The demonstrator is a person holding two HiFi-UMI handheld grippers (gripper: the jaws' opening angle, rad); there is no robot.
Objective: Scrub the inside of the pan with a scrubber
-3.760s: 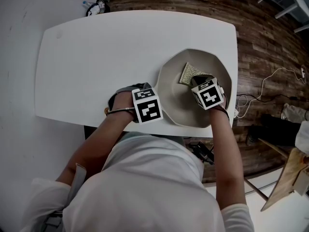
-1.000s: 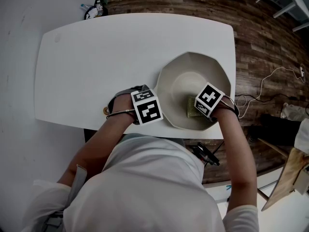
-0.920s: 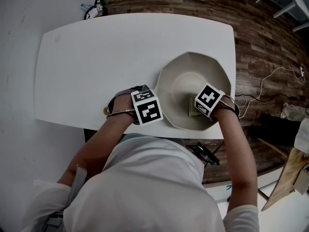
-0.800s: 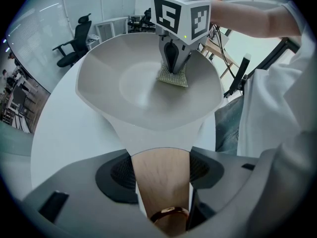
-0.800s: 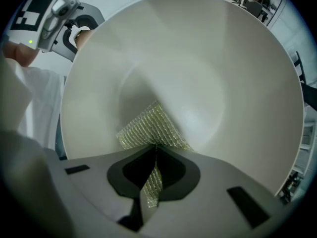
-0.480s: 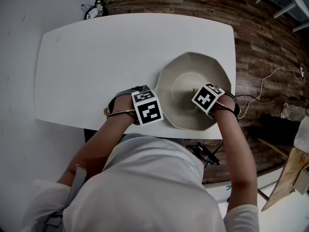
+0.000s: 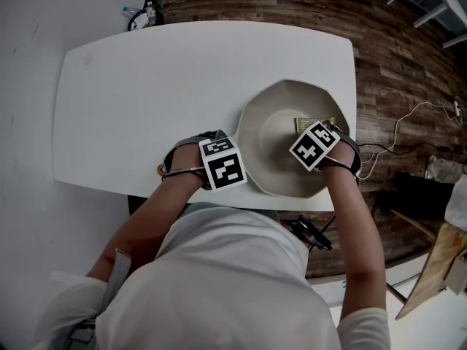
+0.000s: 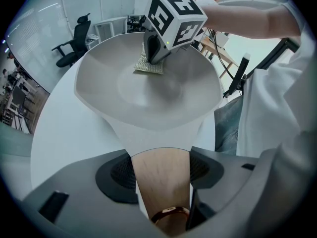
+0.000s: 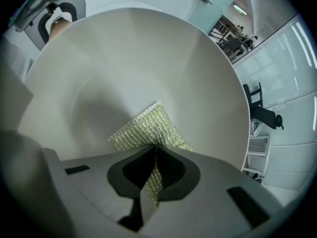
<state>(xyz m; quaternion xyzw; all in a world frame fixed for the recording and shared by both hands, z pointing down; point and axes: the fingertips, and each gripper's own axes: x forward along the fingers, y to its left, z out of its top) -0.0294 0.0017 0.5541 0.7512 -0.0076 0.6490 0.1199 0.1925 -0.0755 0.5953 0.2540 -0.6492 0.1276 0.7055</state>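
A pale grey pan (image 7: pixel 271 133) with angled walls sits at the right near corner of the white table (image 7: pixel 146 86). My left gripper (image 7: pixel 239 163) is shut on the pan's wooden handle (image 8: pixel 161 182), which fills the gap between its jaws. My right gripper (image 7: pixel 309 131) is inside the pan at its right wall, shut on a yellow-green mesh scrubber (image 9: pixel 146 128). The scrubber (image 7: pixel 305 123) presses flat against the pan's inner slope (image 9: pixel 124 58). In the left gripper view the scrubber (image 8: pixel 148 66) shows under the right gripper's marker cube (image 8: pixel 176 16).
The pan reaches close to the table's near and right edges. A small cluttered object (image 7: pixel 142 14) stands at the far left corner. Dark wooden floor with a white cable (image 7: pixel 398 133) lies to the right. Office chairs (image 8: pixel 72 46) stand beyond the table.
My right gripper has carried the scrubber from the pan's near side up along its right wall, away from me. The left gripper and the pan have stayed in place.
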